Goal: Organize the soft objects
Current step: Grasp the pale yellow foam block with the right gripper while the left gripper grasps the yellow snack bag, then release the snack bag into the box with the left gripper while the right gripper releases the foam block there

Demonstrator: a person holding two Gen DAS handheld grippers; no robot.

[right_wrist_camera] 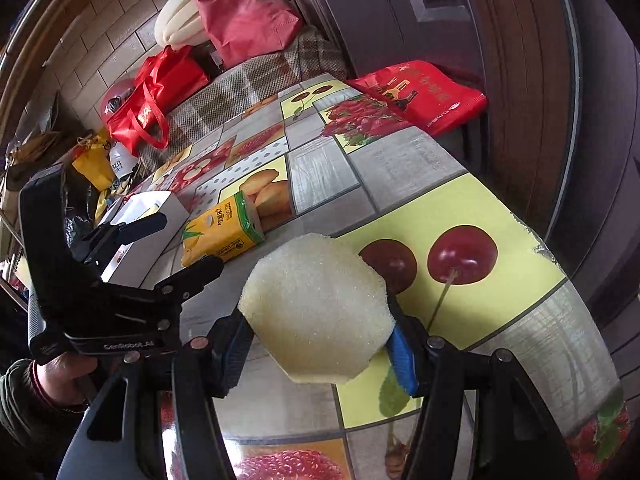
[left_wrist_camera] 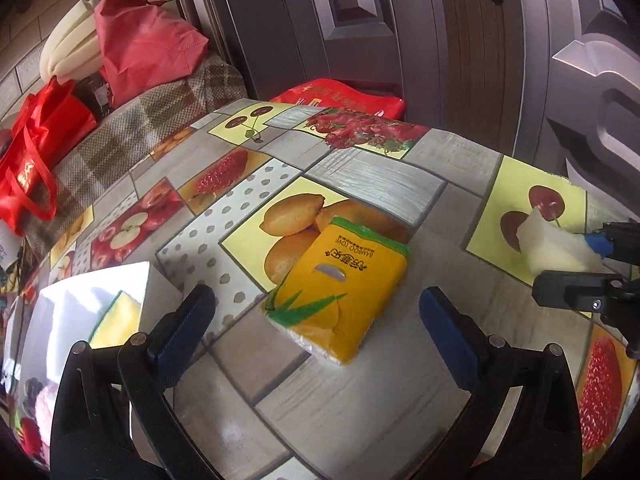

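Right gripper (right_wrist_camera: 316, 344) clamps a pale sponge (right_wrist_camera: 316, 308); left gripper (left_wrist_camera: 316, 320) wide, nothing between its fingers, yellow tissue pack (left_wrist_camera: 340, 284) just beyond it on the table. Fruit-print tablecloth (left_wrist_camera: 380, 184) covers the table, white box (left_wrist_camera: 96, 304) at left. Red bags (left_wrist_camera: 148, 40) on checked cloth far left, dark door (left_wrist_camera: 360, 20) behind.

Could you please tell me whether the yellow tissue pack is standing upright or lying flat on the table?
Lying flat: the tissue pack rests on its broad face on the table, printed front upward.
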